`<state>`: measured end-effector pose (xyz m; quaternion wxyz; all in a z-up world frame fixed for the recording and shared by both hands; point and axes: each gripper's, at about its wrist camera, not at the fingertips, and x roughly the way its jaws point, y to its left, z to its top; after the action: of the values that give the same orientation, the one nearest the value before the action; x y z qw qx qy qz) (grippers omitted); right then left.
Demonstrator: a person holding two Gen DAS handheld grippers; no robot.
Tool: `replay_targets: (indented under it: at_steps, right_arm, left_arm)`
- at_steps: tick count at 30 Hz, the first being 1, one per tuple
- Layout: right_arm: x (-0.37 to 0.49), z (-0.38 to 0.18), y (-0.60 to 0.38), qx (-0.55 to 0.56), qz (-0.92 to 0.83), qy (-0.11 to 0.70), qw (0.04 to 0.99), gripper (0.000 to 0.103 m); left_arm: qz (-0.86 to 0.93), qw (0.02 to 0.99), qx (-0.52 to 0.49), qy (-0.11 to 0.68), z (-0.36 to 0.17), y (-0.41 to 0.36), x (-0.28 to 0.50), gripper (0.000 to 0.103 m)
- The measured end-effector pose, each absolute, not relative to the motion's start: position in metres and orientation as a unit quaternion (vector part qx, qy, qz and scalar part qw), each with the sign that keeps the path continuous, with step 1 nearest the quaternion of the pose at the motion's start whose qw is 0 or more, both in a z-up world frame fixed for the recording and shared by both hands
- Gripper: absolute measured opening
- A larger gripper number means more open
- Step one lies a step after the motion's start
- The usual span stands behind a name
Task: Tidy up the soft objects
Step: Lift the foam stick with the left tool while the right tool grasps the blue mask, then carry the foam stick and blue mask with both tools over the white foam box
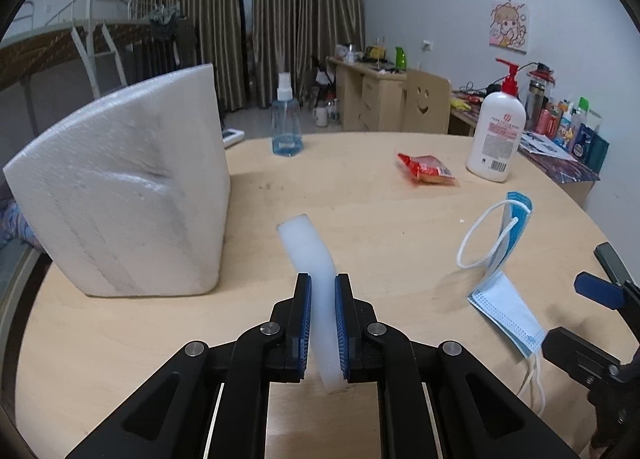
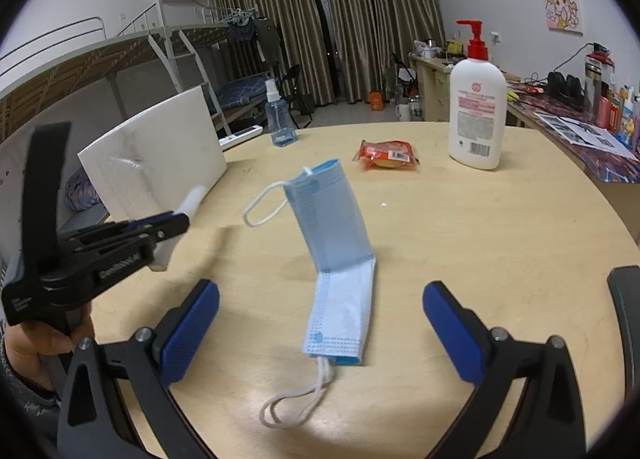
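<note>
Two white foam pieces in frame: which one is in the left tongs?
The narrow foam strip, clamped between the left tongs. The big foam block stands free on the table, untouched.

A round wooden table (image 2: 480, 243) is lying under my grippers. Sitting on it — a folded blue mask (image 2: 340, 259) just ahead of my right gripper (image 2: 320, 323), a red snack packet (image 2: 386, 155) and a lotion bottle (image 2: 476, 115) beyond, a spray bottle (image 1: 286, 127) and a foam block (image 1: 132, 195) far left.
</note>
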<state>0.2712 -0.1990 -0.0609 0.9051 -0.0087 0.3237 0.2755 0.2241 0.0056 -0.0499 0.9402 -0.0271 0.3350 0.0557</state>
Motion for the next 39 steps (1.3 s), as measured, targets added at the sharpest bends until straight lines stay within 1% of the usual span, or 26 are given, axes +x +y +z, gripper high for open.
replay_targets:
  at_steps: [7, 13, 15, 17, 20, 22, 23, 24, 26, 32, 34, 35, 36, 37, 38, 39]
  right_arm:
    - [0.273, -0.066, -0.193, -0.02, 0.252, 0.337, 0.907, 0.103]
    - [0.277, -0.074, -0.182, -0.059, 0.235, 0.353, 0.904, 0.103]
    - [0.279, -0.077, -0.181, -0.061, 0.231, 0.359, 0.902, 0.094]
    - [0.281, -0.081, -0.18, -0.065, 0.231, 0.369, 0.898, 0.089]
    - [0.283, -0.085, -0.179, -0.071, 0.227, 0.379, 0.894, 0.086]
    - [0.283, -0.087, -0.177, -0.074, 0.227, 0.383, 0.892, 0.079]
    - [0.282, -0.089, -0.176, -0.078, 0.227, 0.385, 0.891, 0.074]
    - [0.283, -0.09, -0.175, -0.079, 0.227, 0.387, 0.89, 0.066]
    - [0.283, -0.093, -0.174, -0.082, 0.226, 0.394, 0.887, 0.056]
    - [0.284, -0.096, -0.171, -0.09, 0.22, 0.399, 0.886, 0.051]
    - [0.284, -0.096, -0.171, -0.091, 0.214, 0.4, 0.886, 0.044]
    - [0.284, -0.096, -0.172, -0.094, 0.212, 0.399, 0.887, 0.038]
    - [0.284, -0.096, -0.172, -0.093, 0.212, 0.399, 0.887, 0.035]
    - [0.284, -0.096, -0.173, -0.089, 0.214, 0.4, 0.887, 0.033]
    - [0.284, -0.096, -0.174, -0.085, 0.217, 0.4, 0.886, 0.029]
    - [0.284, -0.096, -0.174, -0.084, 0.218, 0.401, 0.886, 0.028]
  left_arm:
    - [0.038, 0.948, -0.033, 0.315, -0.046, 0.006, 0.212, 0.012]
    - [0.014, 0.948, -0.045, 0.316, -0.051, 0.001, 0.206, 0.012]
    - [0.013, 0.947, -0.047, 0.318, -0.052, 0.002, 0.207, 0.012]
    - [0.013, 0.946, -0.048, 0.319, -0.052, 0.002, 0.207, 0.012]
    - [0.013, 0.946, -0.048, 0.32, -0.053, 0.003, 0.207, 0.012]
    - [0.012, 0.946, -0.048, 0.319, -0.053, 0.003, 0.207, 0.012]
    - [0.013, 0.946, -0.048, 0.319, -0.053, 0.003, 0.207, 0.012]
    - [0.013, 0.946, -0.048, 0.32, -0.053, 0.003, 0.208, 0.012]
    - [0.012, 0.946, -0.049, 0.32, -0.054, 0.003, 0.207, 0.012]
    - [0.01, 0.946, -0.048, 0.32, -0.054, 0.005, 0.204, 0.012]
    - [0.011, 0.946, -0.049, 0.32, -0.053, 0.006, 0.203, 0.012]
    - [0.01, 0.946, -0.05, 0.32, -0.053, 0.007, 0.203, 0.012]
    - [0.01, 0.946, -0.049, 0.319, -0.053, 0.007, 0.202, 0.012]
    - [0.011, 0.947, -0.048, 0.317, -0.052, 0.007, 0.201, 0.012]
    - [0.011, 0.947, -0.047, 0.317, -0.052, 0.006, 0.201, 0.012]
    - [0.009, 0.947, -0.046, 0.318, -0.051, 0.006, 0.2, 0.012]
